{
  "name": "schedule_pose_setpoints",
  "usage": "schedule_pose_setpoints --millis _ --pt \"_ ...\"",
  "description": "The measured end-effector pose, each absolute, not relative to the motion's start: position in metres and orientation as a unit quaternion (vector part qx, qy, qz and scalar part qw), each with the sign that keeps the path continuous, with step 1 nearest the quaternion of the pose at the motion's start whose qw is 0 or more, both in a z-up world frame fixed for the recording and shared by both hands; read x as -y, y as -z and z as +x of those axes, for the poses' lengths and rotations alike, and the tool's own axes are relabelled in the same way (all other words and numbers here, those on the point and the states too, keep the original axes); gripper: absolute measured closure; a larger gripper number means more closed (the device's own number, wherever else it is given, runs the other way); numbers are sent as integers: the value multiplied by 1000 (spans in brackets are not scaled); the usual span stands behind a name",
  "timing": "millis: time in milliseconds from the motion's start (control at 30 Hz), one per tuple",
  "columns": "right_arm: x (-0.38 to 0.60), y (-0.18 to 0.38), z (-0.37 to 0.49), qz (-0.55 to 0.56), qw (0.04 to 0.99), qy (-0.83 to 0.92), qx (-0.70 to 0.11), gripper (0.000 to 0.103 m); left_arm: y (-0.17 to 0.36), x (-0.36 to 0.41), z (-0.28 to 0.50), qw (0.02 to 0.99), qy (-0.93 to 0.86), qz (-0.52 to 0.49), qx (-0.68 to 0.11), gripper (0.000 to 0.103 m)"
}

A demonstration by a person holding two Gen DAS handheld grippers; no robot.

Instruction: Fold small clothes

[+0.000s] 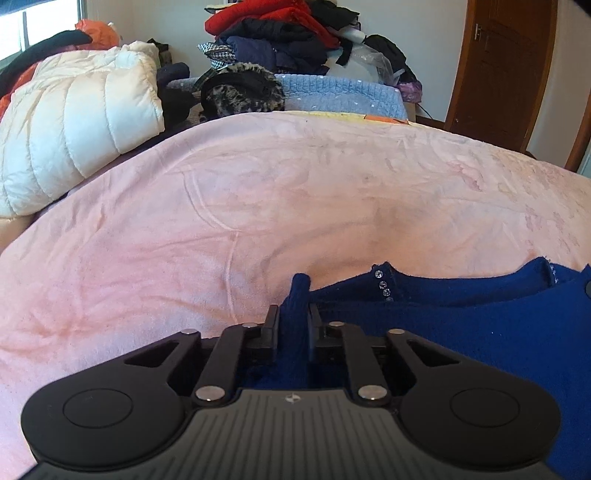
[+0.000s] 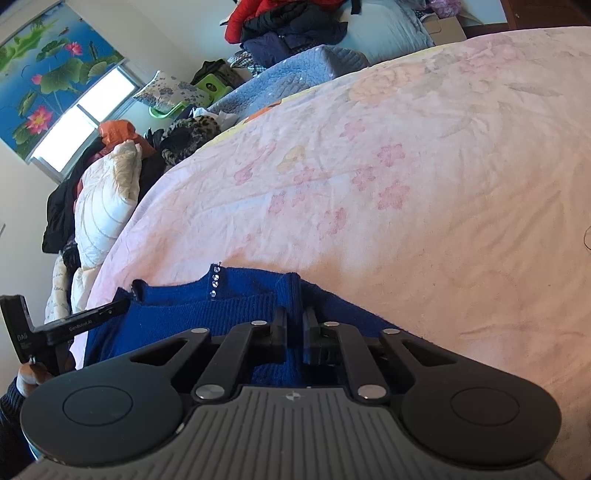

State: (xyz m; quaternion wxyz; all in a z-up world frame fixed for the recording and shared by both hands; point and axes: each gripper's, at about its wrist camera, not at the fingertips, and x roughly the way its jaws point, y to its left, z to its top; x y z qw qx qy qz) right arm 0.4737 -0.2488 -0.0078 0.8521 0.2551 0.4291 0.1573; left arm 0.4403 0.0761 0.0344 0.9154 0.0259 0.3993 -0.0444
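Left wrist view, left gripper [image 1: 293,317]: jaws clenched on a raised ridge of the blue sweater [image 1: 461,332], the fabric pinched up between the two black fingers
Left wrist view, blue sweater: lies at the near right on the pink bedspread [image 1: 258,192], its neckline with a row of rhinestones [image 1: 382,282] facing the far side
Left wrist view, far side: a white puffer jacket [image 1: 74,129] at the far left of the bed, a pile of dark and red clothes [image 1: 280,33] behind it, a brown door [image 1: 502,70] at the far right
Right wrist view, right gripper [image 2: 294,325]: jaws closed tight on another upright fold of the blue sweater [image 2: 184,317], cloth gripped between the fingers
Right wrist view, left gripper [image 2: 122,306]: seen at the near left, its finger on the sweater's left edge, a hand [image 2: 31,376] behind it
Right wrist view, surroundings: pink bedspread [image 2: 406,184] with faint flowers spreads to the right; a lotus-print blind [image 2: 48,70] hangs over the window at the far left
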Motion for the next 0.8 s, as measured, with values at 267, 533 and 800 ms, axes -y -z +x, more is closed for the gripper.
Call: schedule_pose_setpoints --millis 267,533,800 --pt "265 20 468 296 851 -126 -414 98 -28 -77 443 919 2 33 -392 90" --pt "274 -13 404 323 859 -136 -373 58 -71 -97 361 941 -27 8 -338 30" --pt "289 6 254 348 822 -129 -432 52 -29 -175 206 875 -63 -308 -368 25"
